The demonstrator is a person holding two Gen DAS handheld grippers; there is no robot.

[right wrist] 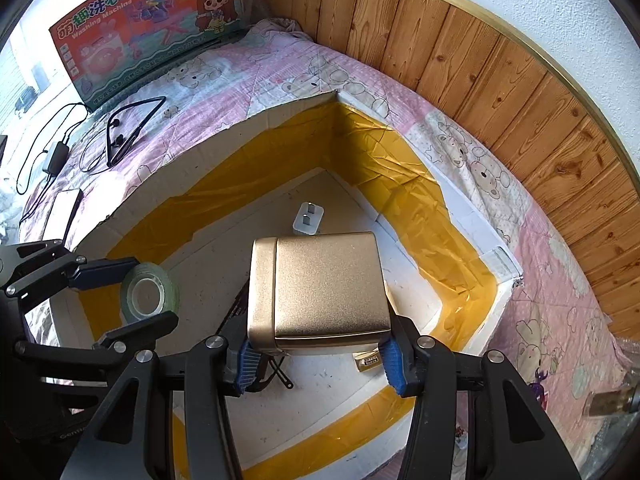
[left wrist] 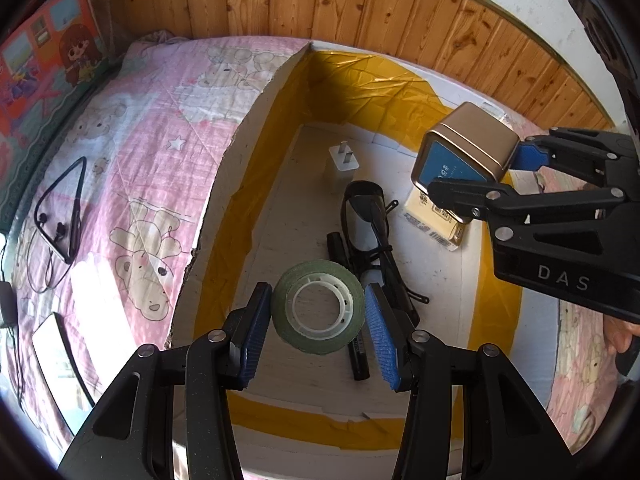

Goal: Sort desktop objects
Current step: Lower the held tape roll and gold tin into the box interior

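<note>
- Tape roll sat between the pads of the left gripper, held above the floor of the foam box; judged to be carried over the box for dropping in with the other sorted items.
- Left jaws were about a roll's width apart, each blue pad at or against the roll's rim; the roll hung off the floor with nothing else under it, so it read as gripped, though firm contact on the right pad was hard to confirm.
- Gold tin was held by the right gripper over the box interior, lid end to the left, tilted; likely also on its way in or out for sorting.
- Right jaws were spread wide, to the tin's full width, blue pads clamped on its two opposite sides near the bottom edge.
- Already lying on the box floor: white charger plug, black glasses, black marker, a yellow packet under the tin.
- Box walls were lined with yellow tape, probably to hold the foam together.
- Box sat on a bed with a pink bear quilt.
- Still outside on the quilt: neckband earphones, phone; probably left to sort.
</note>
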